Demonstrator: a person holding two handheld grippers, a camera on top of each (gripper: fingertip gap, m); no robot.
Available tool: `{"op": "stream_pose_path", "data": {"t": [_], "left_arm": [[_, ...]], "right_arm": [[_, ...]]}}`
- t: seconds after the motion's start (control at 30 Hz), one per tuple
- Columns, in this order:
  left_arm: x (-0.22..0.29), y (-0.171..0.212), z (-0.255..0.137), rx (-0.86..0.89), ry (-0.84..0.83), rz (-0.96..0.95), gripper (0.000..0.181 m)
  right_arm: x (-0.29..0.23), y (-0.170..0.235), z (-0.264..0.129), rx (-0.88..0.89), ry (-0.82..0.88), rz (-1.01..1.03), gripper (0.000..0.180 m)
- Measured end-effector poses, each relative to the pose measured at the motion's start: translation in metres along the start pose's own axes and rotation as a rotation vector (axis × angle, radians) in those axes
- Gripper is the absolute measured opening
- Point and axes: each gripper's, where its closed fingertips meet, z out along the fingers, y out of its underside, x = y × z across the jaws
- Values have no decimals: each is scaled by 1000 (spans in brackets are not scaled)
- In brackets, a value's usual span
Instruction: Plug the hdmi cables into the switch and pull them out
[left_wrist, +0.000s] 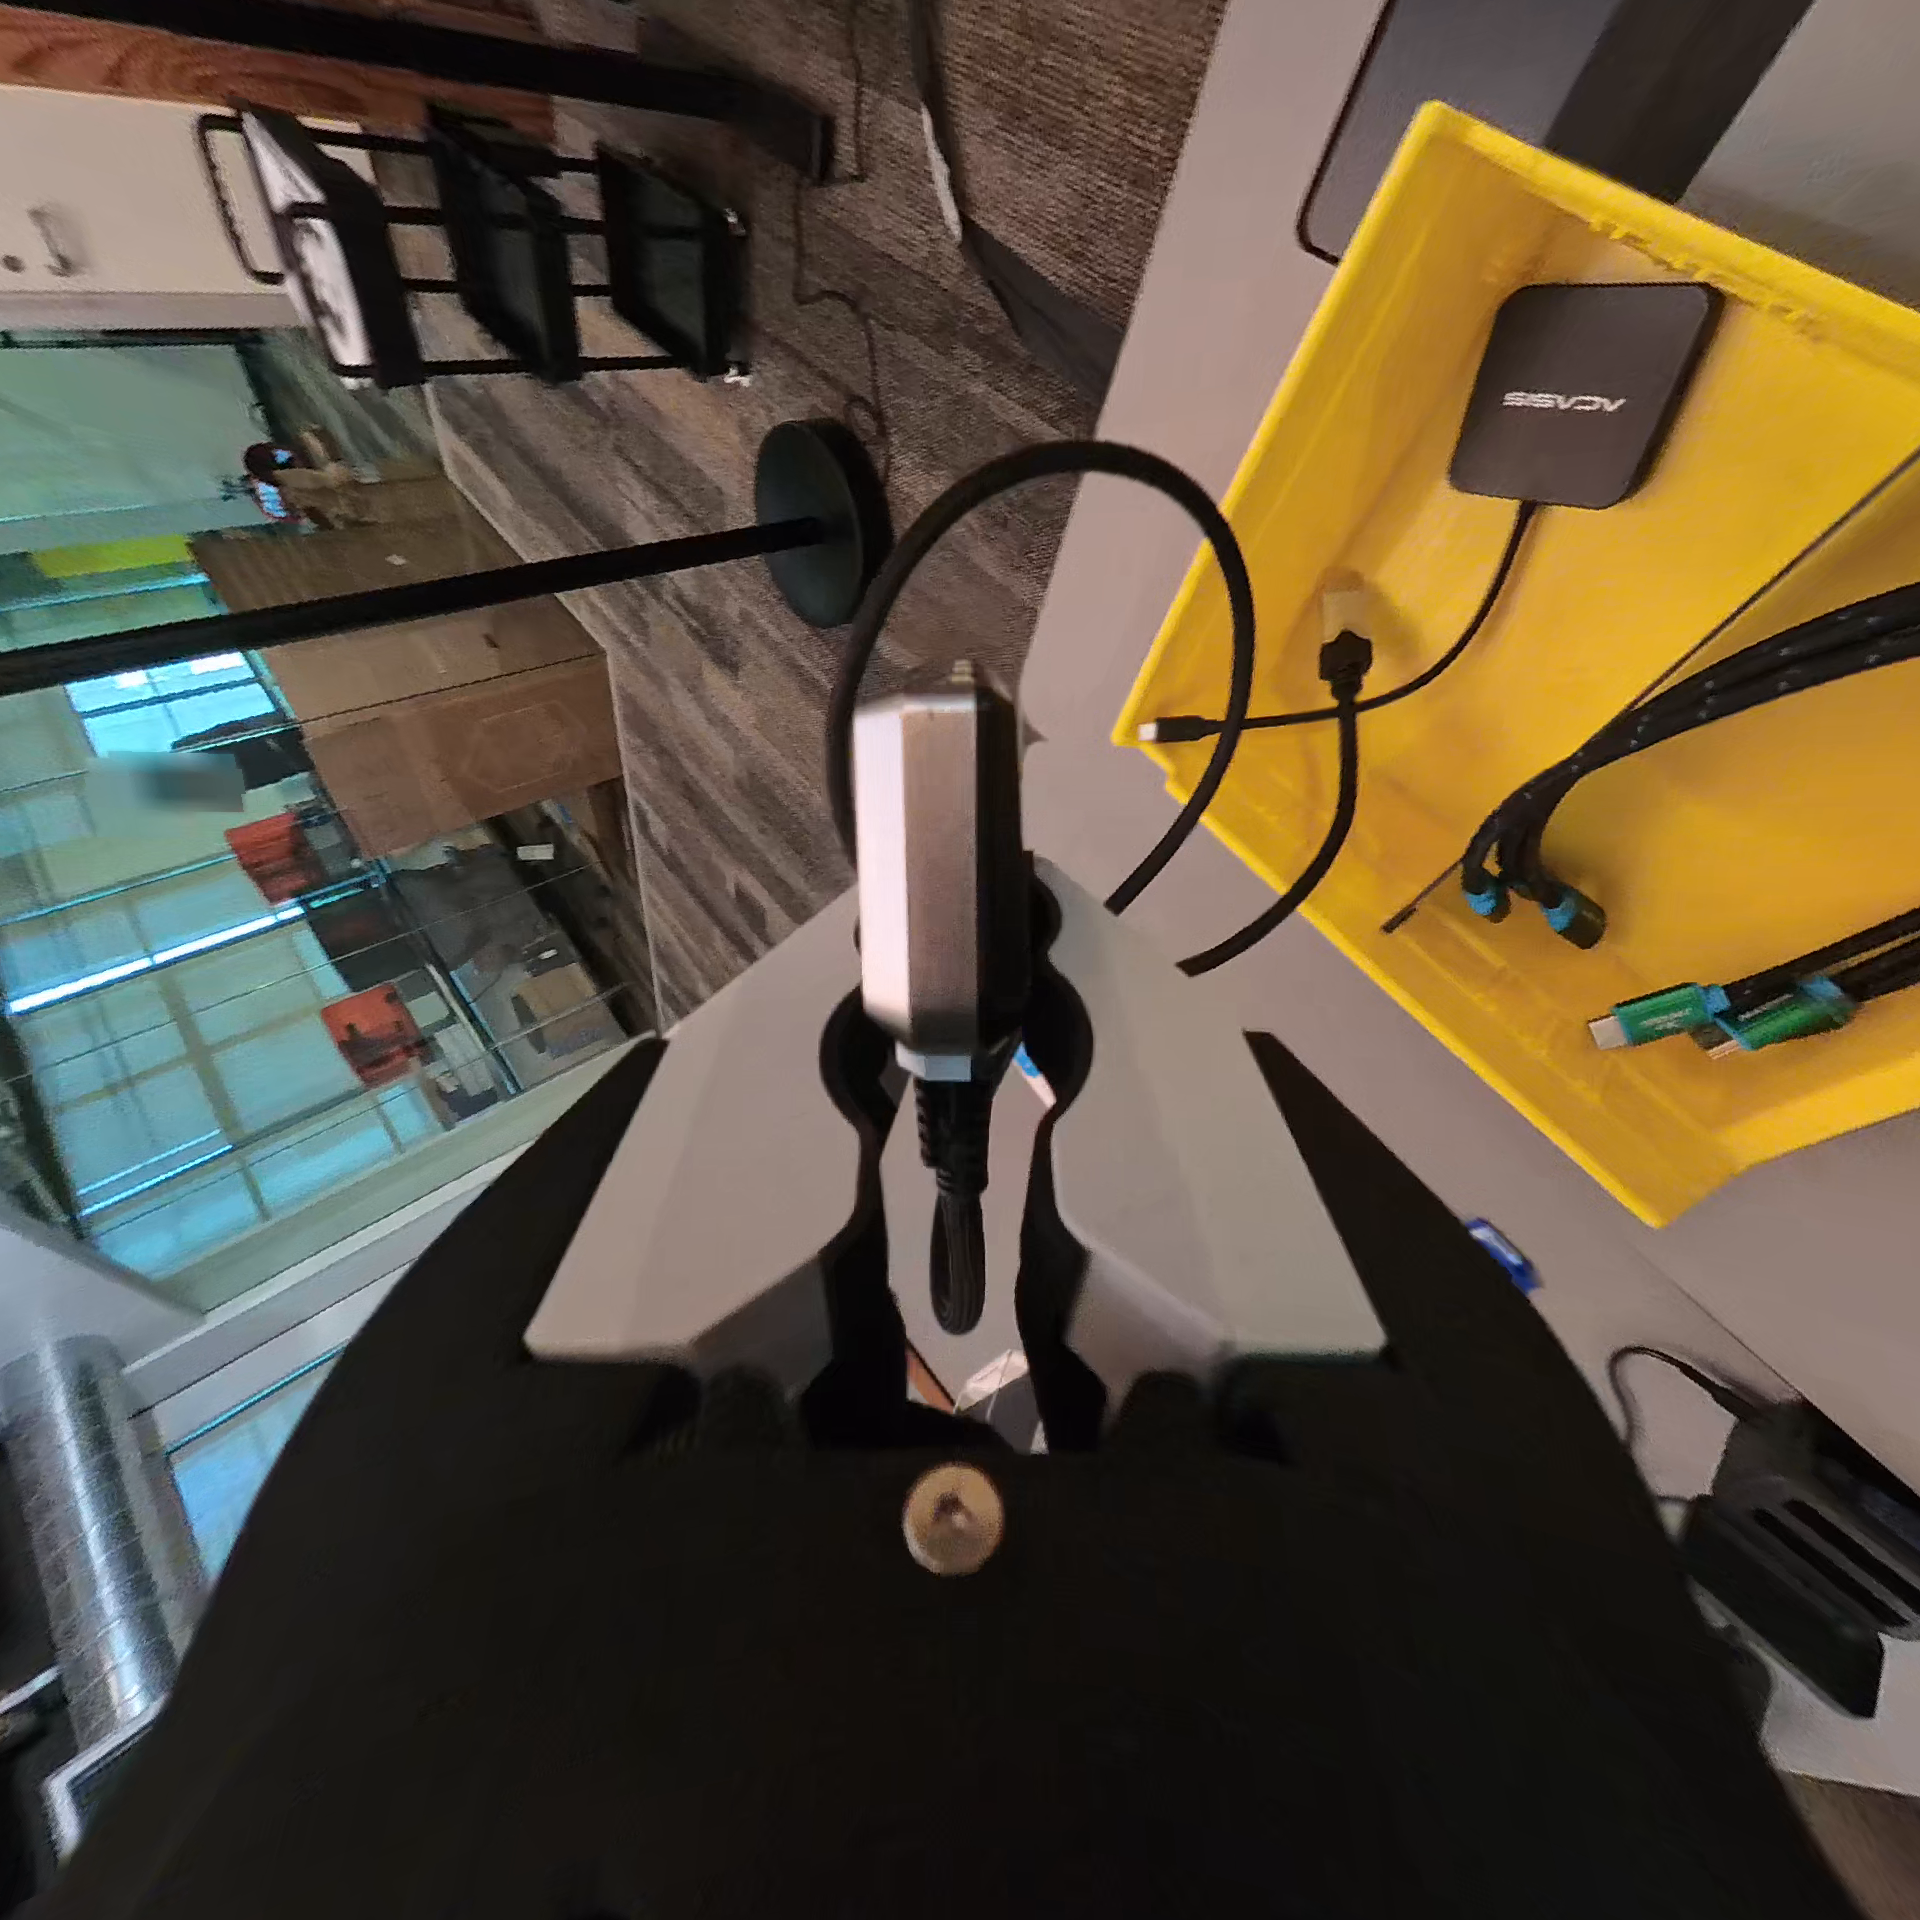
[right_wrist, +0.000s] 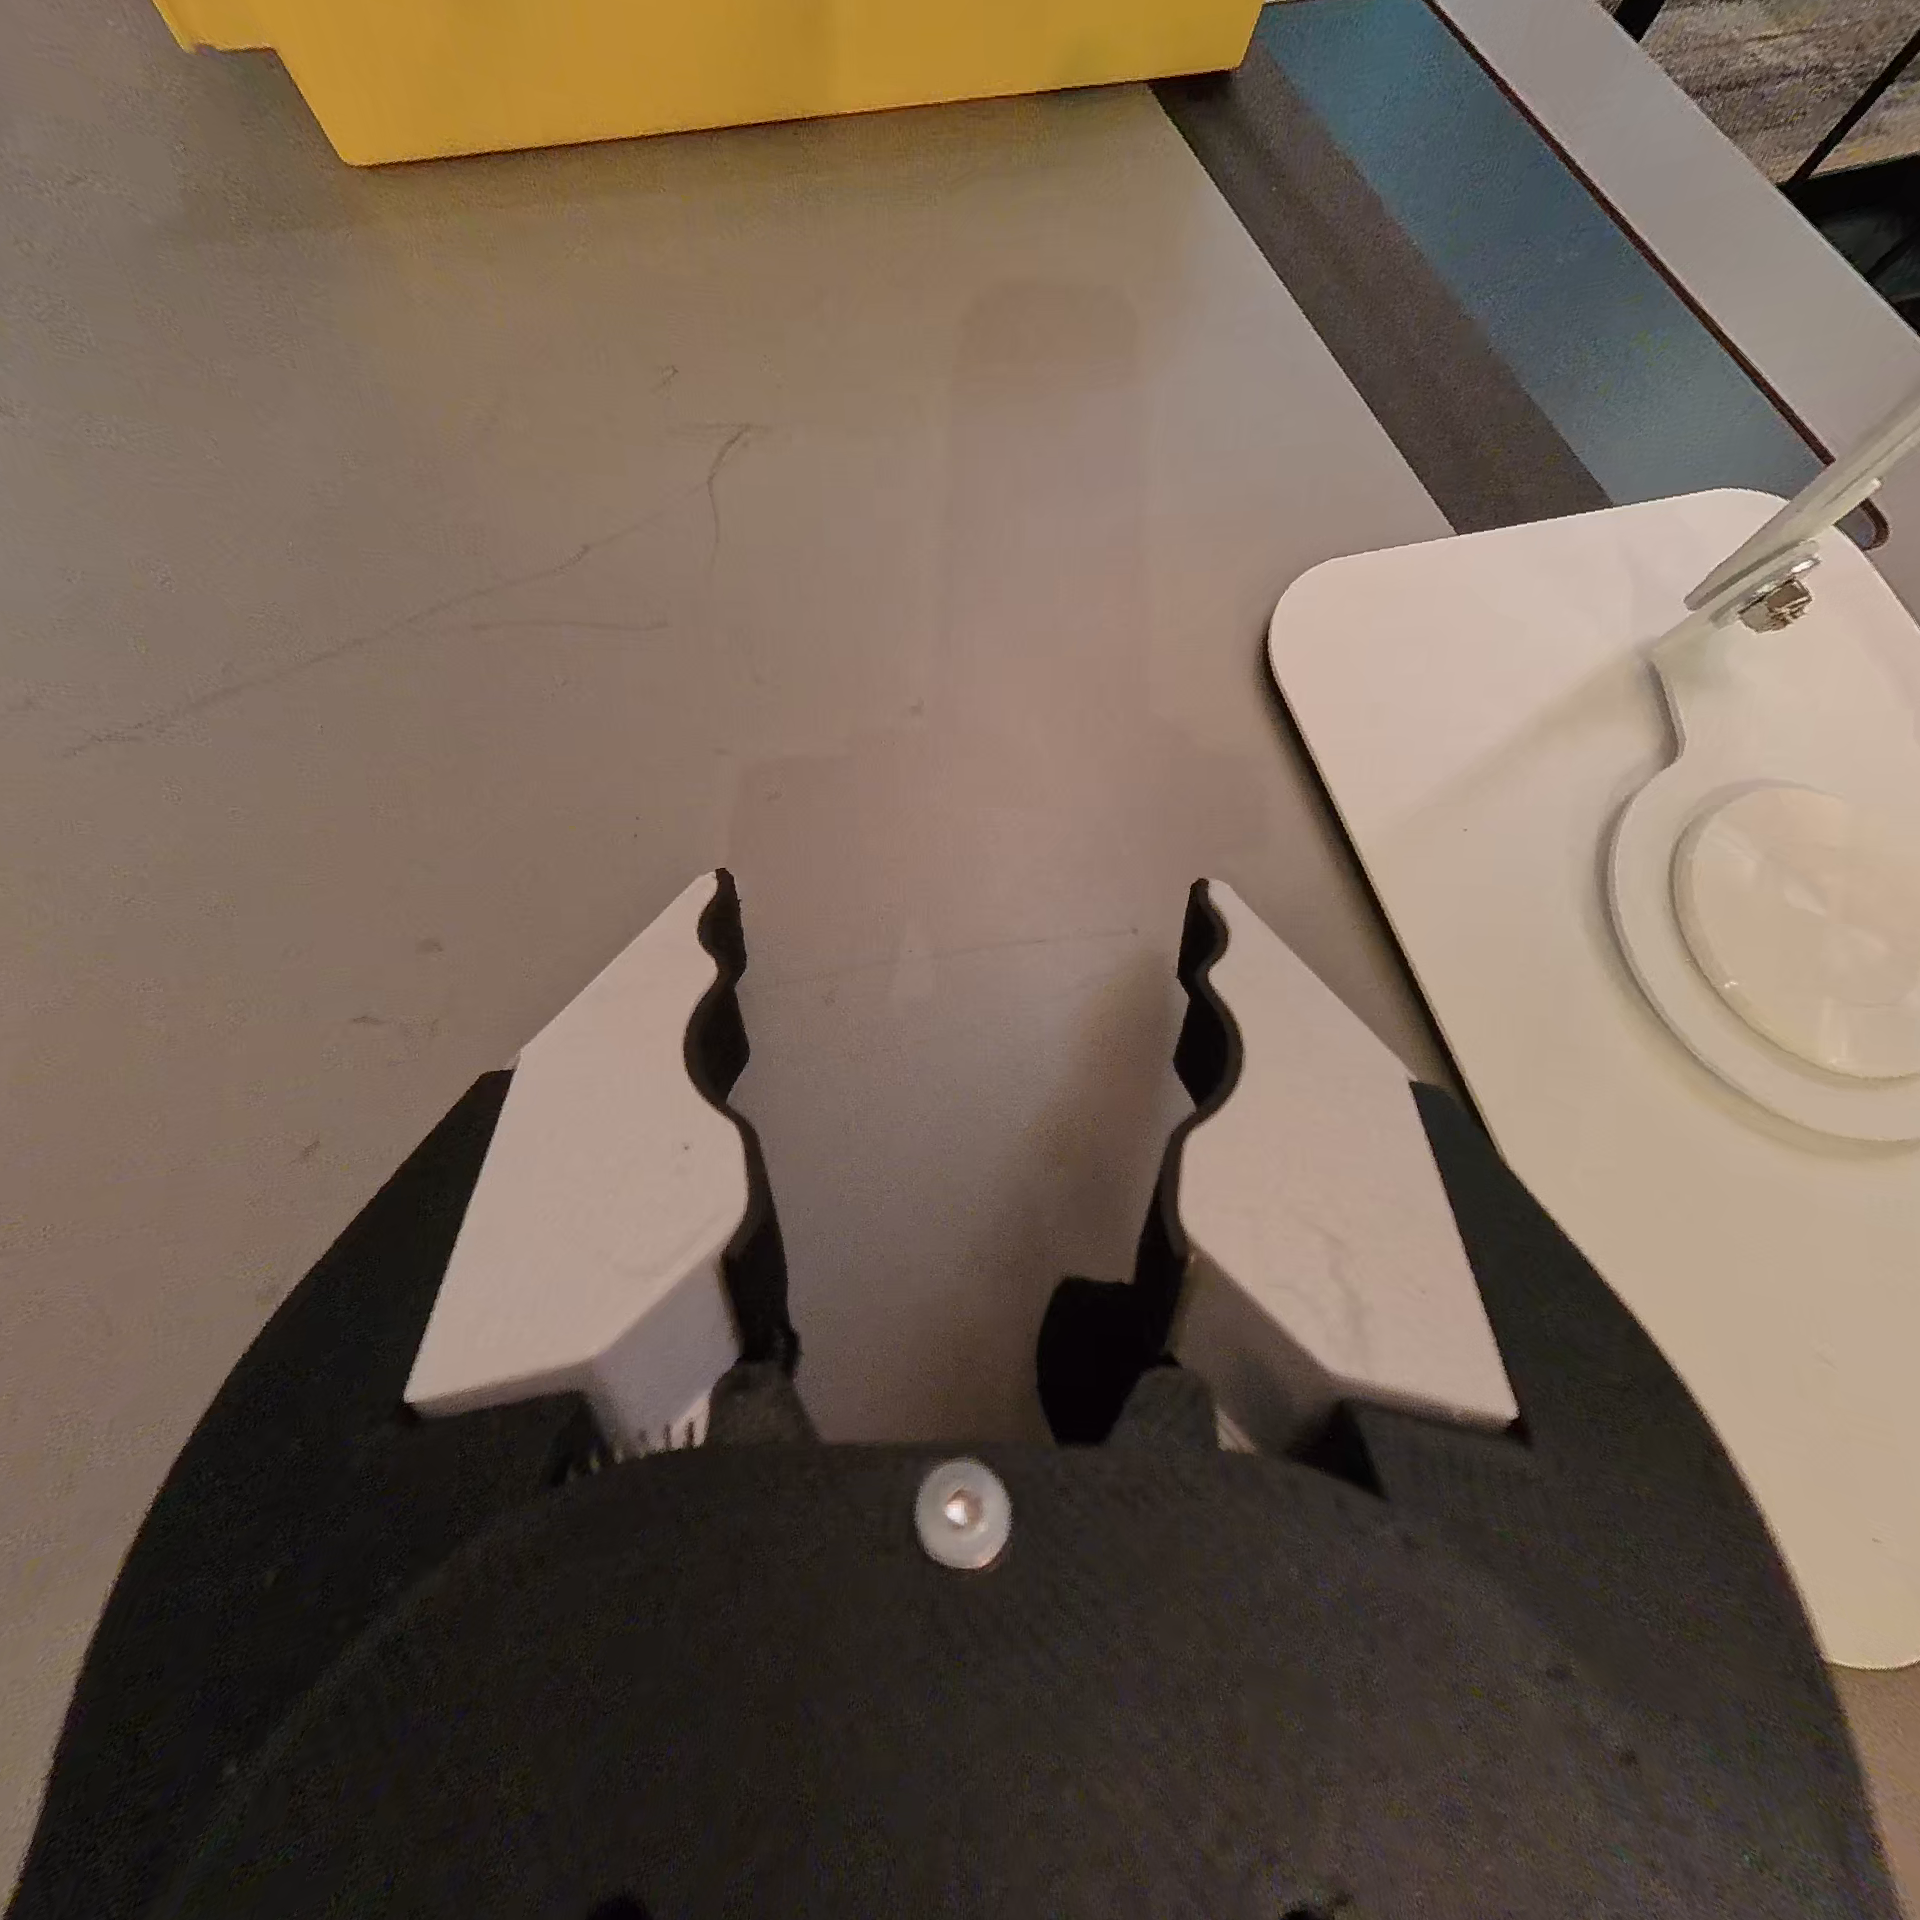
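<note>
1. The left claw (left_wrist: 951, 997) is clamped on the silver HDMI switch (left_wrist: 920, 873), held up off the counter (left_wrist: 1143, 520); its black pigtail cable (left_wrist: 1049, 623) loops out past the claw tips and back down toward the counter edge.
2. The left wrist view is rolled on its side: the counter edge runs just behind the switch, and carpeted floor (left_wrist: 727, 468) lies beyond it, with a black round-based stand (left_wrist: 821, 520) and a black wire rack (left_wrist: 488, 249) farther off.
3. To the right of the switch, the yellow bin (left_wrist: 1351, 416) holds the braided HDMI cables (left_wrist: 1714, 707) with green-and-blue plugs (left_wrist: 1714, 1023), a black flat box (left_wrist: 1579, 395) and a thin black lead (left_wrist: 1434, 665). The bin's near wall stands between claw and plugs.
4. The right claw (right_wrist: 961, 878) is spread wide and holds nothing, over bare grey counter (right_wrist: 520, 623) with open room ahead.
5. The yellow bin (right_wrist: 727, 94) sits at the far edge of that view; a white stand base (right_wrist: 1507, 831) lies just to the right of the claw, and the counter's right edge runs beyond it.
</note>
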Motion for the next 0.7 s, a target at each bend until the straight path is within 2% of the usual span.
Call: {"op": "stream_pose_path", "data": {"t": [0.4,0.57,0.7], "left_arm": [[-66,12,-75,-9,-244,-73,20],[-77,15,-101,-7,-276,-85,19],[-81,6,-132,60,-301,-116,20]], "right_arm": [[-1,0,0,-3,-3,-2,83],[-1,1,0,-4,-5,-2,83],[-1,1,0,-5,-6,-2,83]]}}
